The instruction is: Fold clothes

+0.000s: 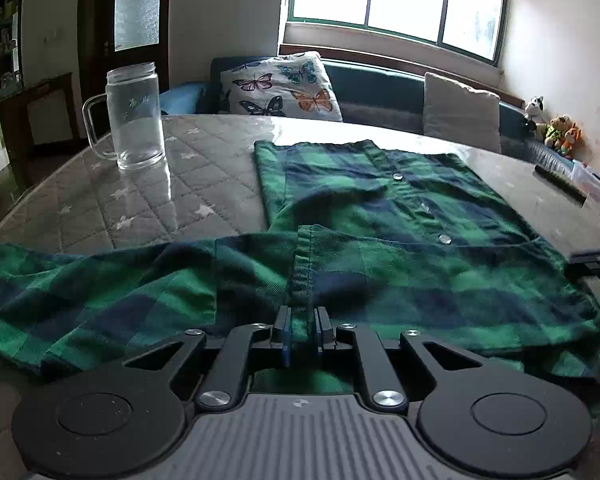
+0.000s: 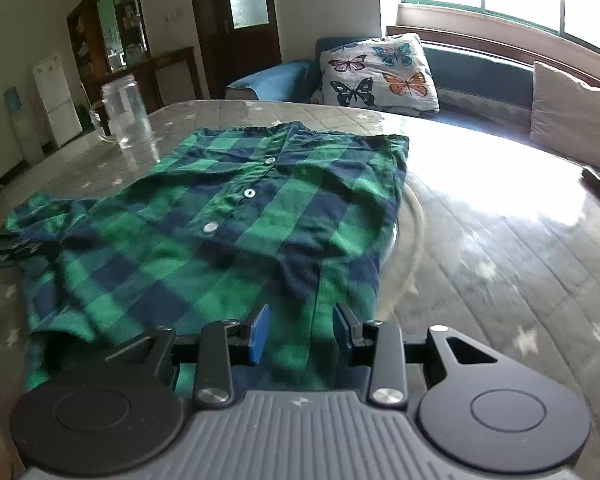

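One quilted table [image 1: 148, 200] | left hand-held gripper [image 1: 302, 330] clamps shirt [image 1: 380, 208] | right hand-held gripper [image 2: 302, 330] apart

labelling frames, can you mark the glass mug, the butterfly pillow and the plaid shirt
glass mug [image 1: 137, 120], left wrist view, middle of its clear body
butterfly pillow [image 2: 380, 70], right wrist view, centre of its printed face
plaid shirt [image 2: 236, 232], right wrist view, front panel below the buttons

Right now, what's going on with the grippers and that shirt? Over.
Left gripper pinching the plaid shirt at a seam. Right gripper open, shirt edge between its pads, no grip. Glass mug stands beside the shirt, apart from it. Over.
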A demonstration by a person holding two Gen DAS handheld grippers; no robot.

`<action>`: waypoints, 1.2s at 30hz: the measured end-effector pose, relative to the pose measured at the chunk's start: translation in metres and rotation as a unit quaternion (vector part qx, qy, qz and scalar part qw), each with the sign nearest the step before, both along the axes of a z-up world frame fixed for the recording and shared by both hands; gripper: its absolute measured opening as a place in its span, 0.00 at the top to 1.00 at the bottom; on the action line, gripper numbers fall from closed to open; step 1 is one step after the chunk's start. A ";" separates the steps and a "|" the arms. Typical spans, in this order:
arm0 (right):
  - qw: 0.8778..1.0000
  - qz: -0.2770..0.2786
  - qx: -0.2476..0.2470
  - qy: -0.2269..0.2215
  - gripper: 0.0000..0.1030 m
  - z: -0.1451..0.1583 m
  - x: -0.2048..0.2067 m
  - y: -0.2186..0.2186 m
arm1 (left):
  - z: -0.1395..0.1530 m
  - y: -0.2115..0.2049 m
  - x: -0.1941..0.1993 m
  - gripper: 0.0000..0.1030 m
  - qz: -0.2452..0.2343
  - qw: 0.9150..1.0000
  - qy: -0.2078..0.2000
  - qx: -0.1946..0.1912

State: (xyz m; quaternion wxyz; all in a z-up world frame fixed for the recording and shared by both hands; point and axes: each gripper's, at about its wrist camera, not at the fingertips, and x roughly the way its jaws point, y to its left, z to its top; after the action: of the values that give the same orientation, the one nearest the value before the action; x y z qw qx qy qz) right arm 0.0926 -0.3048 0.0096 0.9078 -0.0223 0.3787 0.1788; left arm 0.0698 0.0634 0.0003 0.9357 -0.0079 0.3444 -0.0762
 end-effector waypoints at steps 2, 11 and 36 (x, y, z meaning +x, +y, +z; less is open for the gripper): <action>1.000 -0.005 -0.010 0.005 0.66 -0.008 0.013 0.005 | -0.004 0.004 -0.001 0.75 0.003 1.000 0.002 0.003; 0.999 0.036 -0.033 0.001 0.65 -0.003 0.019 0.045 | 0.002 0.040 -0.011 0.65 0.041 0.999 -0.011 -0.021; 0.963 0.262 -0.063 0.005 0.65 -0.010 0.012 0.251 | -0.006 0.248 0.002 0.65 0.336 0.941 -0.009 -0.042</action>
State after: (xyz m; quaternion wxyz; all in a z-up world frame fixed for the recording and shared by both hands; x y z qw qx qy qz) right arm 0.1047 -0.0538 -0.0006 0.8239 -0.1775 0.3747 0.3864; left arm 0.0722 0.3110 -0.0056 0.9088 -0.1617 0.3099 0.2279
